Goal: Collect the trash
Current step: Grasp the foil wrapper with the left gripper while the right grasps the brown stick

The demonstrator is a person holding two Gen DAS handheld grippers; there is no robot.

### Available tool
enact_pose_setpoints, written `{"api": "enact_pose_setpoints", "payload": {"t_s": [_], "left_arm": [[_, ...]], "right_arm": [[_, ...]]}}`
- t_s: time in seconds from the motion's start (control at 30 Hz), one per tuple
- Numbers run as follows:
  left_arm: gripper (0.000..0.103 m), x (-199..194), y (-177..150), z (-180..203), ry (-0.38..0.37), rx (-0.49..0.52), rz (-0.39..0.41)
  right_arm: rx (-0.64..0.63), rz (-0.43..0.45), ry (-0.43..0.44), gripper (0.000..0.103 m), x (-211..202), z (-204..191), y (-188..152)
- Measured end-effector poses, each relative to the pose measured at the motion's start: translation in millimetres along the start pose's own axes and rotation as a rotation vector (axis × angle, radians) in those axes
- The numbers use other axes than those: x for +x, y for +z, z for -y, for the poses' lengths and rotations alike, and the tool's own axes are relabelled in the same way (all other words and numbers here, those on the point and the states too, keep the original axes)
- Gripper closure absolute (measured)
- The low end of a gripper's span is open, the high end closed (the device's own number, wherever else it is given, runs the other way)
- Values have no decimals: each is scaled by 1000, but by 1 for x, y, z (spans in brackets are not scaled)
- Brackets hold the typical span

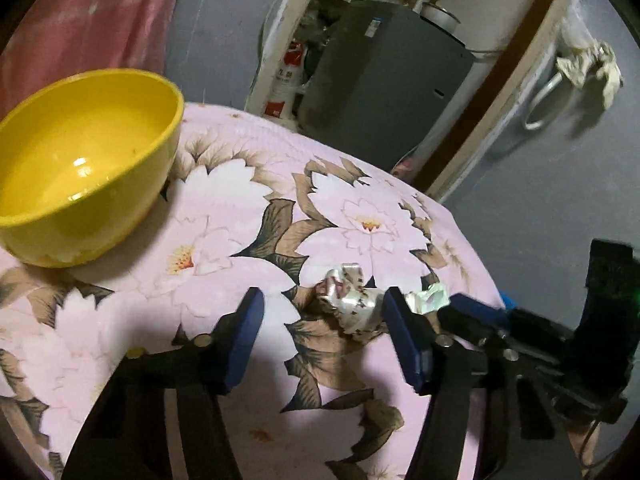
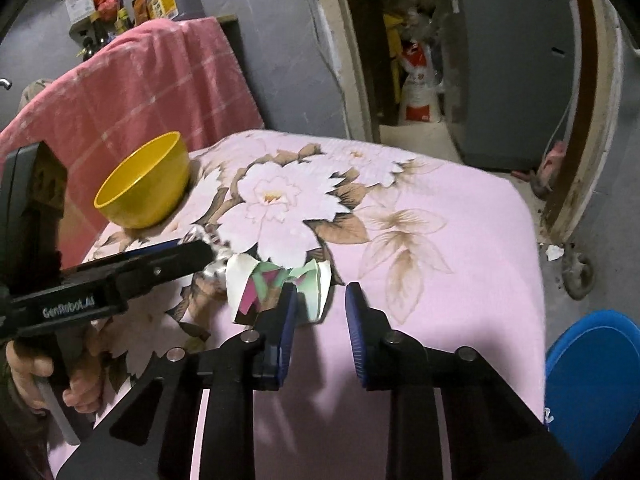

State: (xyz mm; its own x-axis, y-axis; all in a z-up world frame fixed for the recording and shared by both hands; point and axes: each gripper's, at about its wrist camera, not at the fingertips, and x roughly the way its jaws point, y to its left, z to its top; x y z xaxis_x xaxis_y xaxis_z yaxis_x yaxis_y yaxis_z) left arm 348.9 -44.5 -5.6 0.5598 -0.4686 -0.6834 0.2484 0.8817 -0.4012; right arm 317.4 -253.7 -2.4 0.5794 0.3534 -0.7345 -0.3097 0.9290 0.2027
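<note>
Hiding part of the crumpled wrapper (image 2: pixel 218 258), left gripper (image 2: pixel 200 246), tips unseen

Both grippers are black plastic frames with silver pivot screws and ribbed blue pads on the fingers. The left gripper (image 2: pixel 192 250) carries white "GenRobot.AI" lettering on its side, above a grey handle.
</note>
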Motion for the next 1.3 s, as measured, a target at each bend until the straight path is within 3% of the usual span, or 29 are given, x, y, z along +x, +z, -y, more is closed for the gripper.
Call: {"api": "enact_pose_setpoints", "payload": {"t_s": [0.13, 0.23, 0.27, 0.37, 0.5, 0.73, 0.8, 0.87, 1.13, 1.3], "left_arm": [[60, 0, 2, -9, -55, -44, -9], [78, -2, 4, -6, -89, -29, -13], [79, -5, 4, -5, -87, -22, -9], [84, -10, 5, -2, -76, -2, 5], [90, -21, 0, -4, -52, 3, 39], [92, -33, -9, -4, 38, -14, 96], [92, -36, -13, -4, 54, -13, 96], [92, -38, -18, -4, 70, -1, 91], [92, -36, -28, 4, 99, 26, 106], [92, -36, -31, 4, 84, 31, 111]], "right_arm": [[-15, -27, -1, 80, 5, -4, 1], [-30, -39, -8, 80, 8, -8, 0], [-37, -43, -6, 80, 9, -9, 0], [-58, -38, 9, 93, 8, -12, 0], [-55, -22, 30, 96, 5, -11, 0], [-16, 4, 66, 93, -1, -5, -1], [-4, 16, 71, 82, -6, -3, -2], [-10, 34, 80, 77, -12, -5, -4], [-176, -15, 52, 77, -7, -39, -11], [-201, -71, 38, 79, 5, -44, -13]]}}
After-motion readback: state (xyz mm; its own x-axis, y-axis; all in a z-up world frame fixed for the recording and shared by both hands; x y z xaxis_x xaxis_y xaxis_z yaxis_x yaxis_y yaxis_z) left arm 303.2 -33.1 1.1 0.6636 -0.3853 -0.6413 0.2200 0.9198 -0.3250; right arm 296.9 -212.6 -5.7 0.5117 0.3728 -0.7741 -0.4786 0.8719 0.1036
